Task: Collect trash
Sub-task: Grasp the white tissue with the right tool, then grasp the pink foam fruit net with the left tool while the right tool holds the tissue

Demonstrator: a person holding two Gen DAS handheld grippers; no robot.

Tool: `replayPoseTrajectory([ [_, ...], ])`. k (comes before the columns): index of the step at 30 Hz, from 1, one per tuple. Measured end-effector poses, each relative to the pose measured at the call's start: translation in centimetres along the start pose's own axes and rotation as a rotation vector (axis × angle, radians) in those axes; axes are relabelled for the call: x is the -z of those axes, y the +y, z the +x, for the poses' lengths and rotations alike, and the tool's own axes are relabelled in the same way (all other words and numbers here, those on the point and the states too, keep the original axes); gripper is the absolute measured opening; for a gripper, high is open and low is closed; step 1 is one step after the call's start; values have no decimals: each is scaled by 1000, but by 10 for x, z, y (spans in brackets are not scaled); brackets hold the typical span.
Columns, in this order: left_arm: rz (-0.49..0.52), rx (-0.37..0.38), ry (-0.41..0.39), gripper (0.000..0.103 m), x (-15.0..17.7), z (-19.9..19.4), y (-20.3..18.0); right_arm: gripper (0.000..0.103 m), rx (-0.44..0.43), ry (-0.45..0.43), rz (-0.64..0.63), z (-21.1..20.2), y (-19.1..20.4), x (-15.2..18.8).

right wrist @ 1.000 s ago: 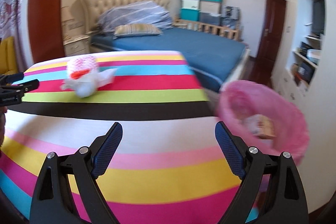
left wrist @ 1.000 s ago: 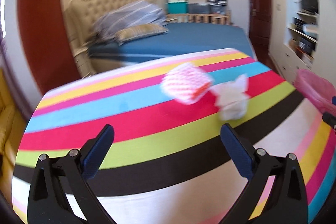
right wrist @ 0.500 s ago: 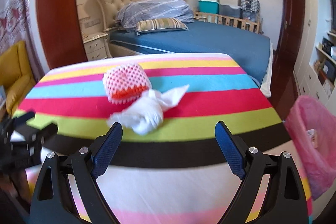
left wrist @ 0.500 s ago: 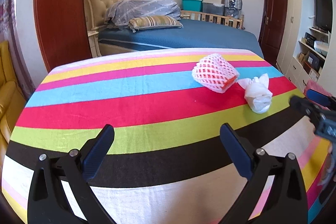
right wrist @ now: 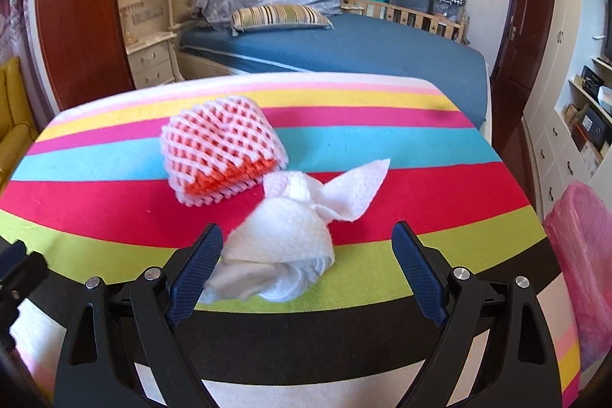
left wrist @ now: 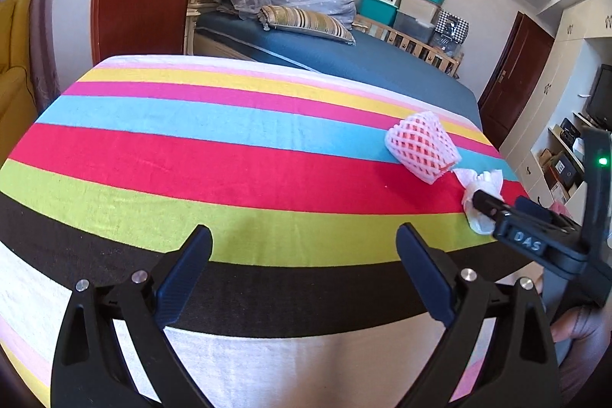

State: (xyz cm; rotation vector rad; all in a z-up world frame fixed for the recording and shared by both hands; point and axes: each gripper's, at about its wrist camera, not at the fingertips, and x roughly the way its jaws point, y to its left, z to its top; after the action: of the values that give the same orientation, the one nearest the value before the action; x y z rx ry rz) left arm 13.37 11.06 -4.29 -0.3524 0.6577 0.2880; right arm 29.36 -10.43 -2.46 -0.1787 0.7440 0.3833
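We have the right gripper (right wrist: pixel 308 268) spread wide, its fingers flanking the crumpled white tissue (right wrist: pixel 285 251) that lies on the striped tablecloth (right wrist: pixel 440 155), across the red and lime bands. The left finger pad sits just beside the tissue's loose lower edge; the right pad stands well clear at 3 o'clock. Whether the pads have reached cloth level, we cannot tell.

At 11 o'clock from the tissue, touching or nearly touching its twisted tip, lies the foam fruit net (right wrist: pixel 222 155), white mesh over orange. The pink-lined trash bin (right wrist: pixel 581 255) waits off the table at 3 o'clock.

Our left gripper (left wrist: pixel 304 274) hangs empty with its fingers apart above the black band, far from both scraps.

The risks we judge from here: the tissue sits off-centre toward the left pad, so closing could pinch only a loose flap and let the wad unravel or drop short of the bin. Pressing too low could catch the tablecloth and drag it. Pushing forward could nudge the net along the table.
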Motion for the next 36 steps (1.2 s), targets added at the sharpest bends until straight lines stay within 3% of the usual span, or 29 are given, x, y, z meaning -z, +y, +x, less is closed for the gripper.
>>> replayPoseTrajectory([
  [6, 29, 12, -10, 94, 1, -1, -7, 82, -9, 48, 1, 9, -4, 4],
  [7, 27, 15, -9, 94, 1, -2, -5, 76, -20, 62, -5, 11, -4, 5],
  [10, 15, 21, -5, 94, 1, -2, -4, 42, -67, 74, -30, 9, -6, 10],
  [14, 2, 26, 1, 94, 1, -1, -1, 39, -46, -14, -73, -15, -11, 19],
  [23, 16, 27, -10, 94, 1, -1, -6, 39, 30, -64, -18, -42, -60, 43],
  [26, 75, 32, -11, 95, -1, 0, -22, 39, 41, -83, 28, -47, -73, 46],
  [31, 198, 65, 68, 98, -15, 13, -57, 40, 47, -97, 41, -49, -75, 47],
  [36, 355, 60, 52, 98, -45, 45, -95, 40, 57, -118, 31, -53, -71, 47],
])
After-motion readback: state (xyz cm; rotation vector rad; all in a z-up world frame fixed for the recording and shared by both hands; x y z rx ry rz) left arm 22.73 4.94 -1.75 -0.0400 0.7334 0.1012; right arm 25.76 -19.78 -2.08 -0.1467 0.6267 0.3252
